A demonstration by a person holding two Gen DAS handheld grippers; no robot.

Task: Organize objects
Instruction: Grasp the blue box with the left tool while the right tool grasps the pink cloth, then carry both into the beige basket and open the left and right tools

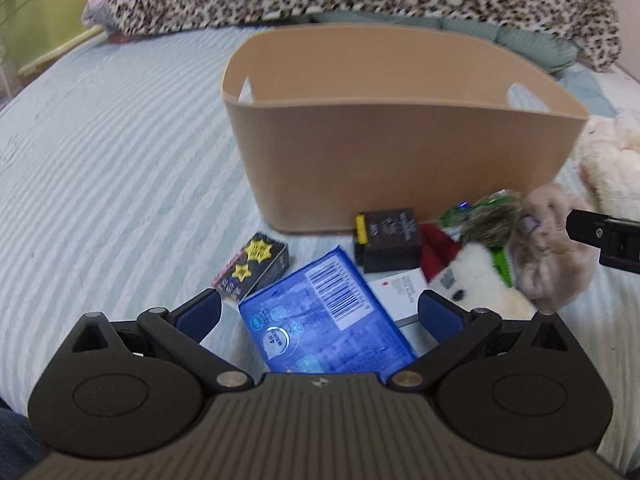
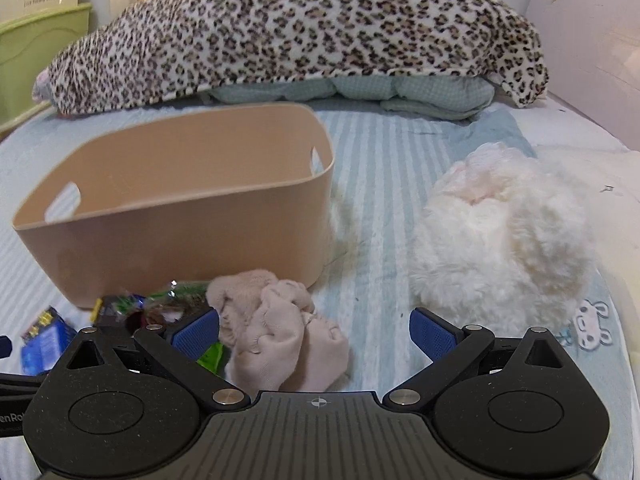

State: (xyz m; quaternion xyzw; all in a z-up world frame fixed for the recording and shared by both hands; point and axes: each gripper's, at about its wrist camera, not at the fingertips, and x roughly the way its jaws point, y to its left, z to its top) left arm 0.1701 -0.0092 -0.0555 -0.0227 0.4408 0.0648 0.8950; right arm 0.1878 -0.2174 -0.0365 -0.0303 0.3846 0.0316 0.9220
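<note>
A tan plastic bin stands empty on the striped bed; it also shows in the right wrist view. My left gripper is open, and a blue box lies between its fingers. Near the blue box lie a black box with yellow stars, a black box, a white box and a green wrapper. My right gripper is open over a bundle of beige socks. The right gripper's finger tip shows in the left wrist view.
A fluffy white plush lies right of the bin. A leopard-print blanket covers green pillows at the far end of the bed. A green storage box stands at the far left beside the bed.
</note>
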